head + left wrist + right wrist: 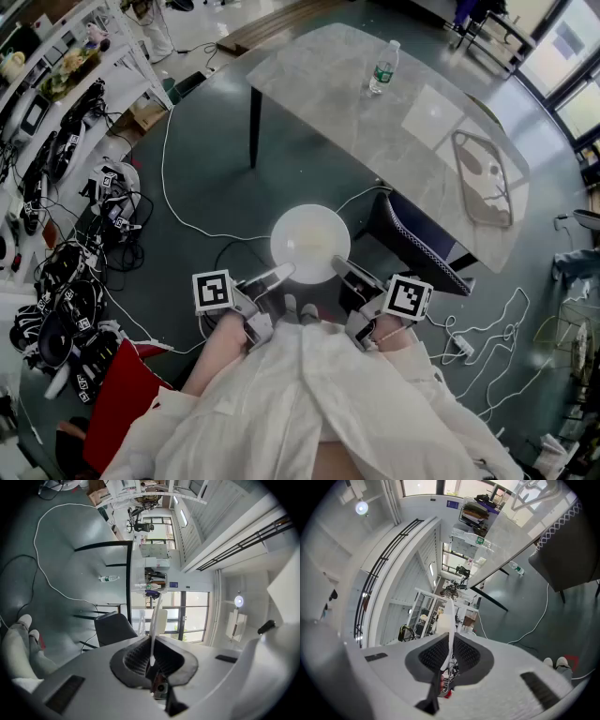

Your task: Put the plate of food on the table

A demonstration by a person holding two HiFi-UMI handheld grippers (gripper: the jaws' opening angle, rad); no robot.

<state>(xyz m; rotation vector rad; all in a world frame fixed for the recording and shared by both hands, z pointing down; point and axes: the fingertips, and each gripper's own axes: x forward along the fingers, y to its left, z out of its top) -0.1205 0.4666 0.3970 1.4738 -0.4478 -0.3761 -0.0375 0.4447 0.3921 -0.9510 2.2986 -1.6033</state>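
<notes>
I hold a round white plate (310, 246) level over the floor, in front of the grey marble table (394, 131). My left gripper (279, 275) is shut on the plate's near-left rim, and my right gripper (343, 269) is shut on its near-right rim. In the left gripper view the plate (155, 616) appears edge-on, pinched between the dark pads (136, 657) of the left gripper (151, 660). The right gripper view shows the same thin rim (447, 616) clamped in the right gripper (449, 654). I cannot make out any food on the plate.
A water bottle (382, 67) and a clear tray (483, 178) sit on the table. A dark chair (417, 246) stands just right of the plate. White cables (178, 202) cross the floor, with gear piles (66, 309) and shelves (56, 75) at left.
</notes>
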